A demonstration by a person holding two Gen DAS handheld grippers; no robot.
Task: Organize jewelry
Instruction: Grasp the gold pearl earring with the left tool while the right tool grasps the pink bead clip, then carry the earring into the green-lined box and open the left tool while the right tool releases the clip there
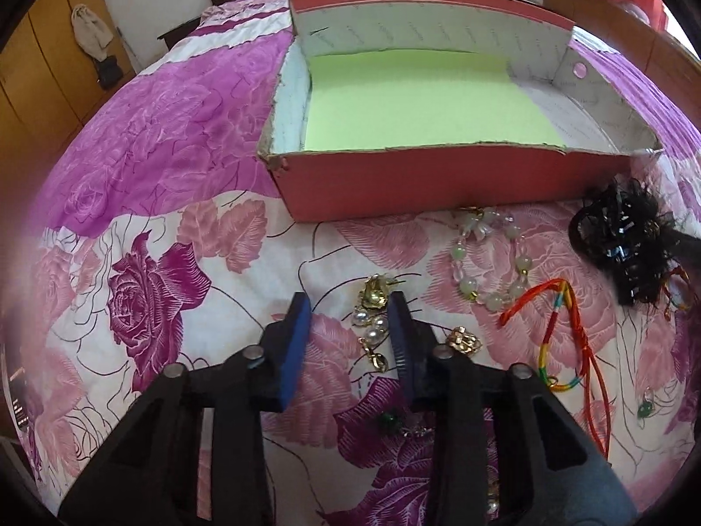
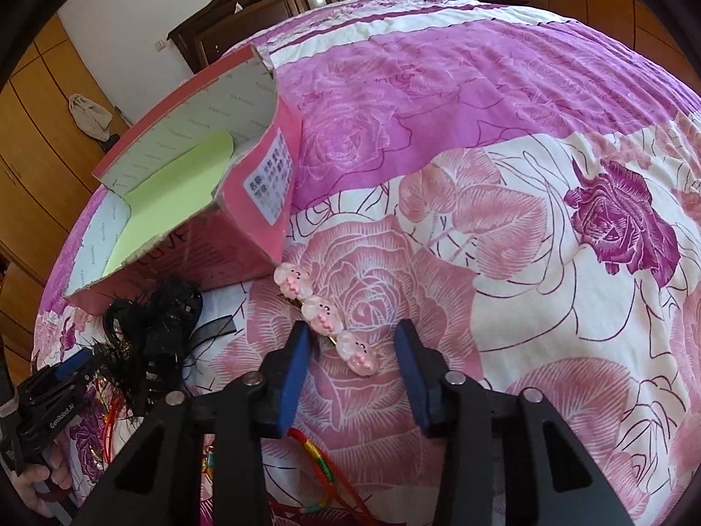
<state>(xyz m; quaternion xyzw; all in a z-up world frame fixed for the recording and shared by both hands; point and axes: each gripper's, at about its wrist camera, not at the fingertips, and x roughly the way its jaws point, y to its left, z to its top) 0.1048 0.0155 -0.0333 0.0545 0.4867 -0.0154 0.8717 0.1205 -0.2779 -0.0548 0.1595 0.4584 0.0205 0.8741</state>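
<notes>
1. Jewelry lies loose on the bed [image 2: 504,101], on a rose-print quilt, in front of a red cardboard box [image 1: 438,184] lined with green paper [image 1: 416,101].
2. A gold-and-pearl earring [image 1: 372,315] lies between the blue pads of the left hand-held gripper [image 1: 350,307]; the right pad sits close against it, the left pad stands clear, so the jaws are part open and not yet clamped.
3. Just to its right lie a gold charm [image 1: 462,341], a pale green bead bracelet [image 1: 486,258] and a red braided cord [image 1: 565,337].
4. A black frilly hair piece [image 1: 631,236] rests near the box's front right corner.
5. The right hand-held gripper [image 2: 352,342] straddles a pink bunny hair clip [image 2: 326,318]; its pads are apart and do not squeeze it.
</notes>
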